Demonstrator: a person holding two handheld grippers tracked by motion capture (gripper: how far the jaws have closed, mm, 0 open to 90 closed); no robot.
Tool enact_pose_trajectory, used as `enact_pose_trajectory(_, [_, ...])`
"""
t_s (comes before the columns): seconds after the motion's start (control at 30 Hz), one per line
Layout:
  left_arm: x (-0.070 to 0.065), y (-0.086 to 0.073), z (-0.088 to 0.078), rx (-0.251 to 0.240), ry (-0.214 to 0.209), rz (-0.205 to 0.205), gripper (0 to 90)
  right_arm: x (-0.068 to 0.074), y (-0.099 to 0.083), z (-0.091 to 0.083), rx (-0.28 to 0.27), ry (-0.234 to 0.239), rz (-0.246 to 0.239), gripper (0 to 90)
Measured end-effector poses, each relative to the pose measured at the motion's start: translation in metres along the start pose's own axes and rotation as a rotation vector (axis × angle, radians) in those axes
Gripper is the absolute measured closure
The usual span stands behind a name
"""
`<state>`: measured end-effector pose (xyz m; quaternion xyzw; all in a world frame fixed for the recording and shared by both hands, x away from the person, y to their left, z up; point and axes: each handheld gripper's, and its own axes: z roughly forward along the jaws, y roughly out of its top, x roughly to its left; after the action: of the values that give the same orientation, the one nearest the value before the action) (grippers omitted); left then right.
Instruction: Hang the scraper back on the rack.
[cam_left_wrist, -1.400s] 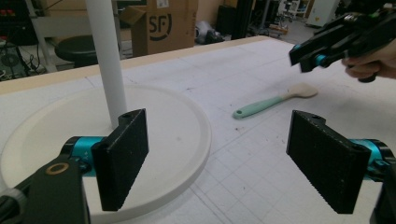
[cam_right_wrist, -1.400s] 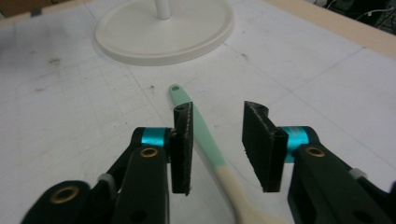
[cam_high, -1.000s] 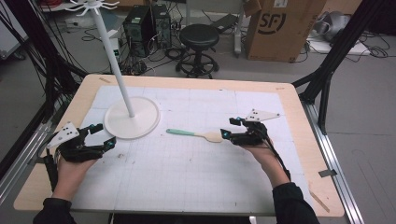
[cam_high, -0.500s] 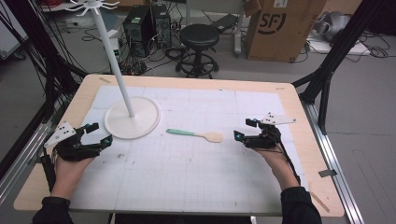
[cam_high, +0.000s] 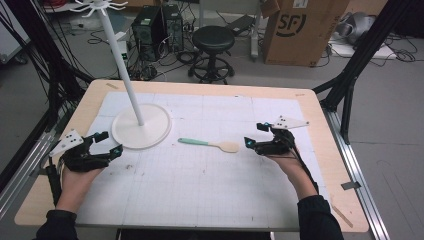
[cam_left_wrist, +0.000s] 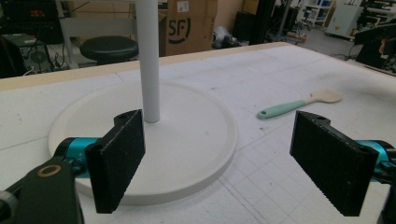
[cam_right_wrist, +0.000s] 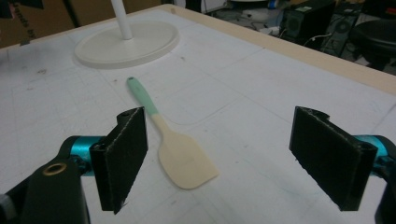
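Here the spatula (cam_high: 210, 144) lies flat on the desk (cam_high: 200, 200) between the stand (cam_high: 141, 125) and the right tool (cam_high: 255, 136), whose spread, empty jaws face its blade, probably for a pickup, while the left tool (cam_high: 111, 144), also spread and empty, rests beside the stand's base.

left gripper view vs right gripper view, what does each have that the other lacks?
Left gripper view alone: the SF cardboard box behind the table, and the spatula seen handle-first, far to the side of its open tool.

Right gripper view alone: the spatula's cream blade lying close in front, between the jaws of its open tool.

Both: the white stand base with its pole, the gridded mat, a black stool.
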<state>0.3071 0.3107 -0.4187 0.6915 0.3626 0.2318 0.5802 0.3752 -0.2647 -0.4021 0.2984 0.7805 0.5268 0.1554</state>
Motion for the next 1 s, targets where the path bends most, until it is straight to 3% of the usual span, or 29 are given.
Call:
enact_pose_trajectory(0.07, [0.000, 0.000, 0.001, 0.000, -0.002, 0.000, 18.7, 0.001, 0.003, 0.007, 0.014, 0.018, -0.014, 23.2])
enact_pose_trajectory(0.3, [-0.001, -0.001, 0.003, 0.013, -0.014, 0.003, 18.7, 0.008, 0.009, 0.041, 0.089, 0.065, -0.035, 23.7])
enact_pose_trajectory(0.5, [-0.003, -0.001, 0.005, 0.028, -0.023, 0.015, 18.7, 0.018, 0.018, 0.070, 0.141, 0.099, -0.072, 29.4])
enact_pose_trajectory(0.73, [-0.004, -0.002, 0.007, 0.031, -0.030, 0.020, 18.7, 0.031, 0.023, 0.100, 0.225, 0.142, -0.116, 39.5])
enact_pose_trajectory(0.77, [-0.004, -0.002, 0.007, 0.032, -0.032, 0.018, 18.7, 0.034, 0.021, 0.109, 0.263, 0.154, -0.128, 41.6])
enact_pose_trajectory(1.0, [-0.004, -0.002, 0.008, 0.037, -0.038, 0.020, 18.9, 0.041, 0.017, 0.126, 0.349, 0.149, -0.188, 54.5])
